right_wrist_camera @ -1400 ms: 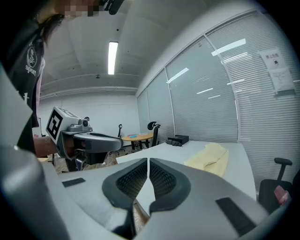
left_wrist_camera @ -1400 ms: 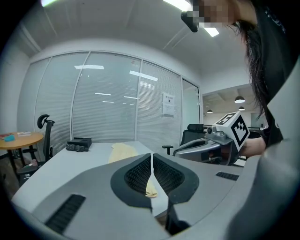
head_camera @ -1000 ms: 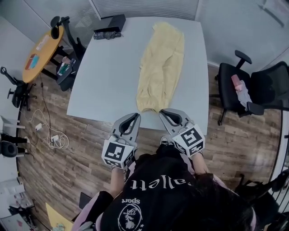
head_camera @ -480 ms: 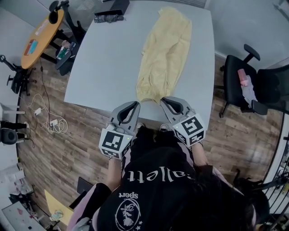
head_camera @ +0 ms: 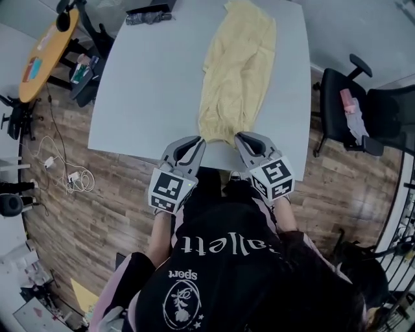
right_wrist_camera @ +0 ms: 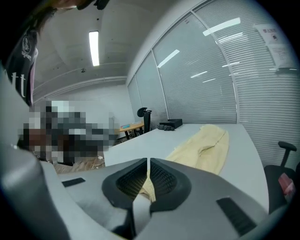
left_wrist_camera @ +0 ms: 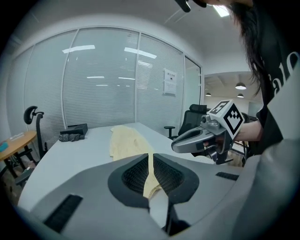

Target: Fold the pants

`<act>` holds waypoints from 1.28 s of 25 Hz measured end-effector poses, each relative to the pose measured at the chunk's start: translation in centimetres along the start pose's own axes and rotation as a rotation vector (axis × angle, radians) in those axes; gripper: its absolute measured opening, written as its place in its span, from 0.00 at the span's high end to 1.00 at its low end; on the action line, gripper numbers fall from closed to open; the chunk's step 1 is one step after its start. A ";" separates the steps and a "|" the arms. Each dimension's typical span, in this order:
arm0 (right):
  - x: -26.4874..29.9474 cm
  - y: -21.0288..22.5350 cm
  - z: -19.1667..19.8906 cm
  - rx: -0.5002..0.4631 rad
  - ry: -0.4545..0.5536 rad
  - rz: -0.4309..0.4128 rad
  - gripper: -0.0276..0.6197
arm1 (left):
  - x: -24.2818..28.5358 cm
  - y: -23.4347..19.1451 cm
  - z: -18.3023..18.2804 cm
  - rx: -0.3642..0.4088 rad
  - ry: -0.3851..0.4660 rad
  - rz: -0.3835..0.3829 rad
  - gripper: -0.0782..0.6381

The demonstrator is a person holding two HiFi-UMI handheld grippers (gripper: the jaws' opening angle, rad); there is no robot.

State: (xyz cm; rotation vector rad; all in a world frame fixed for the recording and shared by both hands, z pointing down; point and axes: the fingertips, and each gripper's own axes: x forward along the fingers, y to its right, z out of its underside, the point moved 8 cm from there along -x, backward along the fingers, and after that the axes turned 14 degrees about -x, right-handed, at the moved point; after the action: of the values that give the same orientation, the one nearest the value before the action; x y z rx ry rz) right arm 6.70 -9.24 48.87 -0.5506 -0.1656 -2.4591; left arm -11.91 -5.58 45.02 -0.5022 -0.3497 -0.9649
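Observation:
Pale yellow pants (head_camera: 237, 65) lie stretched lengthwise on the grey table (head_camera: 149, 84), their near hem close to the table's front edge. My left gripper (head_camera: 196, 141) is shut and hangs just left of that hem, with nothing between its jaws. On the hem's right side my right gripper (head_camera: 242, 137) is shut and empty too. In the left gripper view the closed jaws (left_wrist_camera: 150, 157) point along the pants (left_wrist_camera: 124, 138), and the right gripper (left_wrist_camera: 206, 136) shows beside them. The right gripper view has its closed jaws (right_wrist_camera: 148, 164) over the near hem of the pants (right_wrist_camera: 204, 145).
A black box and a dark bundle (head_camera: 149, 13) sit at the table's far end. A black office chair (head_camera: 363, 110) with a pink item stands to the right. An orange round table (head_camera: 42, 55) and cables (head_camera: 71, 178) on the wood floor are at the left.
Both grippers have come down and forward to the table's front edge, ending beside the pants' near hem. Their jaws stayed shut. The pants have not moved.

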 end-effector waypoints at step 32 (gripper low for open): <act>7.1 -0.6 13.2 -0.079 -0.504 0.003 0.62 | 13.6 -6.2 12.3 0.379 -0.592 0.216 0.54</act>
State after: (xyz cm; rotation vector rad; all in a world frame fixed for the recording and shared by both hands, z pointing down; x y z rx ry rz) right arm 5.76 -9.41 63.88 -1.1963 -0.2679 -2.2845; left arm -10.72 -11.03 63.55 -0.4570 -0.9702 -0.5045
